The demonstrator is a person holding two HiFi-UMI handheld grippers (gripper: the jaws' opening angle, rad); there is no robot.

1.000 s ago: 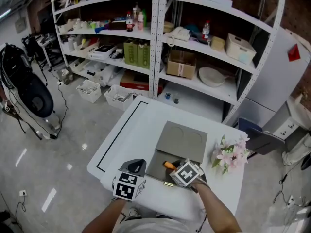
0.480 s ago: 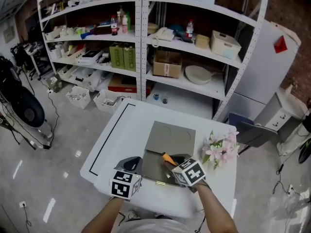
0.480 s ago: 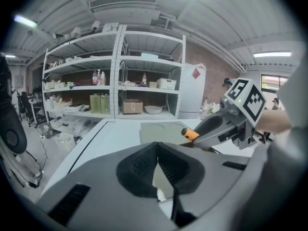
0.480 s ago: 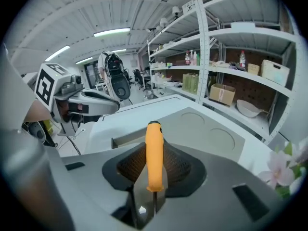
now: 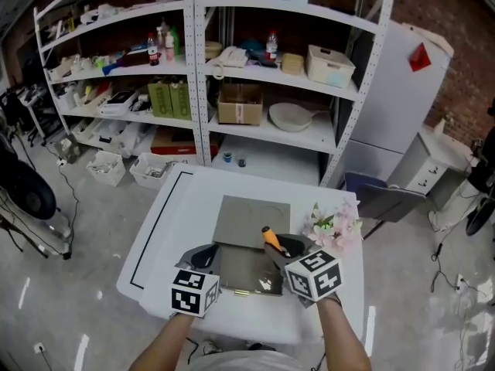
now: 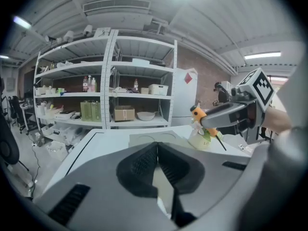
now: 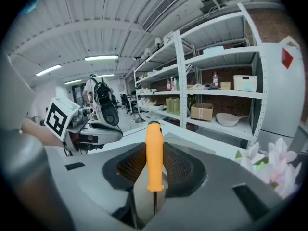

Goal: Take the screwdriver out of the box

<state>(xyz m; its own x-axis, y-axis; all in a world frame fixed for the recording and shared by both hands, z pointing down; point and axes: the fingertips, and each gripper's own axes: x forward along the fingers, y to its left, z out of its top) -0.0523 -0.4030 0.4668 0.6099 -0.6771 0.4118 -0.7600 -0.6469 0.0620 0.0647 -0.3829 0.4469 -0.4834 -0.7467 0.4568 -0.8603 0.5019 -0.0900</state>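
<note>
Operator: What is the right gripper (image 5: 277,247) holding?

Technician: Its jaws are clamping the orange-handled screwdriver (image 7: 154,153) by the handle, which is pointing forward past the fingertips. The tool is hanging in the air above the open grey box (image 5: 249,270) on the white table (image 5: 174,207).

Operator: And the left gripper (image 6: 156,163)?

Technician: Its jaws are meeting at the tips, gripping nothing. It is hovering at the box's left edge.

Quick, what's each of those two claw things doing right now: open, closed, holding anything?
Left gripper: closed, with nothing between its jaws.
Right gripper: closed on the orange-handled screwdriver.
</note>
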